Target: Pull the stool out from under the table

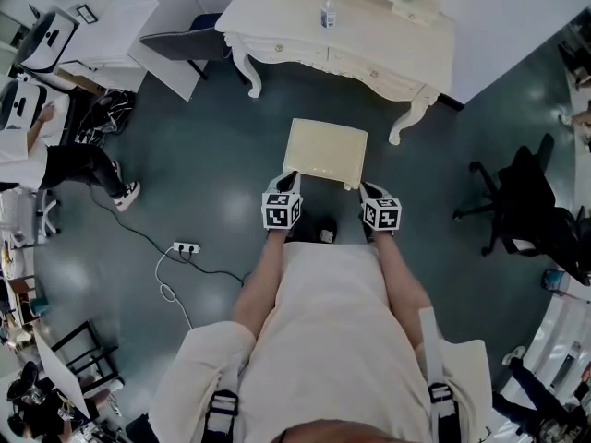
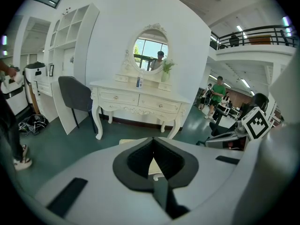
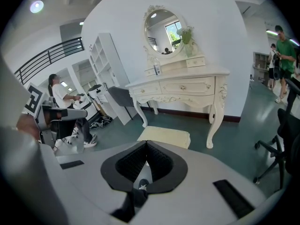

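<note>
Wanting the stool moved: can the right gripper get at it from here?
Probably yes: the right gripper hangs by the stool, nothing between them, though its shut jaws must open first.

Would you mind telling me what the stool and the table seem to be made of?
Stool: pale cream matte seat with softly rounded edges, probably padded fabric.
Table: cream-painted, likely wood, slight sheen; carved curved legs and moulded drawer fronts suggest it.
</note>
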`<move>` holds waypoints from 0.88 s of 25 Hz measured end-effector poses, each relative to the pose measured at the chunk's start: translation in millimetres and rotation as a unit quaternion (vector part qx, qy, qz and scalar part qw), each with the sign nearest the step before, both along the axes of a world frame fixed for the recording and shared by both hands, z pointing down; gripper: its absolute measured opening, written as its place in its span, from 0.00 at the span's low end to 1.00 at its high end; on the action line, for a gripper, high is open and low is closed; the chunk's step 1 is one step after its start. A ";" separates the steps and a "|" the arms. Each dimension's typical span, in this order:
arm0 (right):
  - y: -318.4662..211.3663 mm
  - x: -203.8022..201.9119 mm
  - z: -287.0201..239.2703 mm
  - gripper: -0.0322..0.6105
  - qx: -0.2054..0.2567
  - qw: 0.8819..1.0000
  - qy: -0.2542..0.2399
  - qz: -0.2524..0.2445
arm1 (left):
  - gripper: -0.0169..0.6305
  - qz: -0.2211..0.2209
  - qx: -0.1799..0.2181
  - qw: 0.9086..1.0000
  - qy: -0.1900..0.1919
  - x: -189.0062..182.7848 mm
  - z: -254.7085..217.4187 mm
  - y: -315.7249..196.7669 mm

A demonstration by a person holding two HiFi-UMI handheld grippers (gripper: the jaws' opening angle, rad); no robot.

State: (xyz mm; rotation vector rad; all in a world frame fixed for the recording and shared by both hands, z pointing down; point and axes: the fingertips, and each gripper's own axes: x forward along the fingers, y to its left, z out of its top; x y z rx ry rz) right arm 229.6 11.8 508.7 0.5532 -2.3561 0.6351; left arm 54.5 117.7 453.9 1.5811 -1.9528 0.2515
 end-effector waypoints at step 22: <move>6.3 1.2 -0.2 0.12 0.007 1.000 0.000 -0.025 | 0.05 -0.005 -0.003 1.000 0.003 7.7 5.4 8.2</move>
